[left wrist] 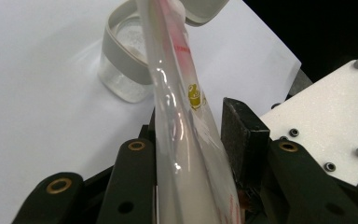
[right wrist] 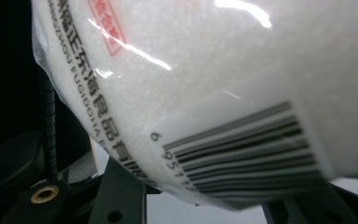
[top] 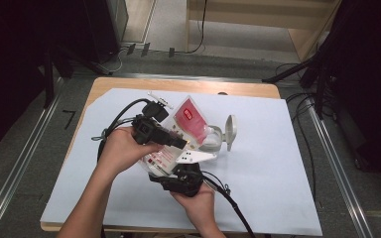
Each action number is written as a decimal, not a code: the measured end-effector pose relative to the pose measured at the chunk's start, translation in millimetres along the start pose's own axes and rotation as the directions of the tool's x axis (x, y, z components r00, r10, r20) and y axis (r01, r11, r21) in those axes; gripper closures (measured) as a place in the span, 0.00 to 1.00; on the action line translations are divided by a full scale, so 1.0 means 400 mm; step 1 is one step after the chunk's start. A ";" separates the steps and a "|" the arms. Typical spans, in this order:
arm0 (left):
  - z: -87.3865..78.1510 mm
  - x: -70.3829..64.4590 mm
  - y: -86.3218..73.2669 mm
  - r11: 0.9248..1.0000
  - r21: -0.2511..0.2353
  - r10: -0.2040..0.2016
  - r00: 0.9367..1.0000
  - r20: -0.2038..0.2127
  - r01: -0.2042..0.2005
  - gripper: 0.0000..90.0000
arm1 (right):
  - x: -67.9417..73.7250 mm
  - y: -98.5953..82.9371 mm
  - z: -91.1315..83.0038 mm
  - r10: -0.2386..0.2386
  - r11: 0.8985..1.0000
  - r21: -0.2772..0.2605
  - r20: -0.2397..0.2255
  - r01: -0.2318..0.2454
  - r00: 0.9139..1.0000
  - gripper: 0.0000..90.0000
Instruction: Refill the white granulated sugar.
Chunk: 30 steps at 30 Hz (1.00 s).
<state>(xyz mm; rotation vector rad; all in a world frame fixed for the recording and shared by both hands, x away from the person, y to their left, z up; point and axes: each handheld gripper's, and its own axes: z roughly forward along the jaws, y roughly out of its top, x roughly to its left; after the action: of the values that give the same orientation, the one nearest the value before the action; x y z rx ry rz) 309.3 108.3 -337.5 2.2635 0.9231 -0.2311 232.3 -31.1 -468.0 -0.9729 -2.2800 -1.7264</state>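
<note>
Just beyond bag [top: 188, 119]: open jar [top: 212, 140], lid [top: 231, 130] raised.

Bag [right wrist: 223, 84] barcode cut off below

A wooden bench [top: 258, 89] under a white sheet [top: 258, 163] stands on grey floor [top: 25, 148] between metal rails [top: 20, 163], black curtains [top: 10, 59] at both sides, cables [top: 302, 109] trailing.
</note>
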 end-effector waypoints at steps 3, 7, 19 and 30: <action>-0.002 0.002 0.000 1.000 0.020 -0.017 1.000 -0.021 0.018 0.84 | -0.002 -0.003 0.001 -0.002 1.000 -0.005 -0.001 0.002 1.000 0.70; 0.001 0.007 0.000 0.999 0.023 -0.033 0.999 -0.006 0.033 0.93 | 0.011 -0.001 0.000 -0.067 0.998 0.018 0.046 0.066 0.997 0.69; 0.005 0.005 0.036 0.994 -0.049 -0.100 0.995 0.032 0.101 0.92 | 0.022 0.037 -0.001 -0.132 0.991 0.041 0.099 0.128 0.986 0.69; -0.003 0.014 0.059 0.996 -0.025 -0.090 0.996 -0.003 0.089 0.94 | -0.003 0.049 -0.002 0.029 0.999 -0.013 -0.009 -0.029 1.000 0.70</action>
<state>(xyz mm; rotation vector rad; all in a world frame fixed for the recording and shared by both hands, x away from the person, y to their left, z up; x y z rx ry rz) 329.2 99.8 -326.6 2.2031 1.0255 -0.2527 244.0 -29.5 -452.3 -0.9940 -2.2408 -1.7331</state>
